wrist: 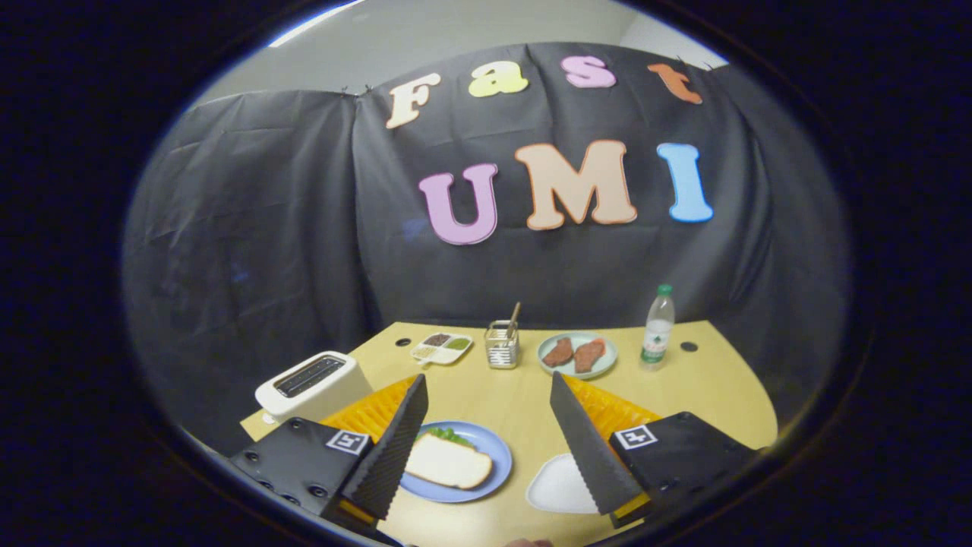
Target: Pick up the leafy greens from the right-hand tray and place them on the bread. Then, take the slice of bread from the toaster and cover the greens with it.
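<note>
Bread over greens, blue plate
Pale bread slice [448, 461] covers leafy greens [448, 434], green edge peeking out; gripper [486, 437] fingers spread apart, empty

A pale bread slice [448, 461] lies flat over leafy greens [449, 435] on a blue plate [497, 456].
</note>
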`<state>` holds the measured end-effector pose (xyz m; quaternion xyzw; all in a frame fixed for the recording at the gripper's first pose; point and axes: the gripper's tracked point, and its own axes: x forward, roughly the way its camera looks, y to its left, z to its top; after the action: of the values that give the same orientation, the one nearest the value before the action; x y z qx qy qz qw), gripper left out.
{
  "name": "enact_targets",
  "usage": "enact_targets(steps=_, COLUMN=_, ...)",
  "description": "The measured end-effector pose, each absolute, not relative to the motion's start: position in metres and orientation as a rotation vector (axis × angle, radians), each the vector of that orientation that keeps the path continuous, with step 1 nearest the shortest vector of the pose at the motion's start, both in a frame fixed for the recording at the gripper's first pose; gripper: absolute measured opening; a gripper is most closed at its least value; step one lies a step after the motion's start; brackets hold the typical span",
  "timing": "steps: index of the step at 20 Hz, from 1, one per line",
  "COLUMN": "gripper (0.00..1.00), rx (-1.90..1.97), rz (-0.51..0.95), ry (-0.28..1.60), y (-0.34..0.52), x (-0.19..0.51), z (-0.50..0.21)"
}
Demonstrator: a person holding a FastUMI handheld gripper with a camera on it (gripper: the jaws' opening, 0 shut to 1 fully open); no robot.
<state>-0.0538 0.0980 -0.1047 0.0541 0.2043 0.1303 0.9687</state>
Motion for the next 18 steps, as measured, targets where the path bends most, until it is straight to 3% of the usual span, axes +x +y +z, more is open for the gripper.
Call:
enact_targets(steps=9, gripper=1.0, rx=-0.026, rz=0.025, ry=0.168, y=0.037, x=-0.075, z=-0.02)
enact_targets(steps=18, gripper=1.0, rx=0.002, rz=-0.08, ry=0.104, y=0.005, x=-0.084, z=0.0)
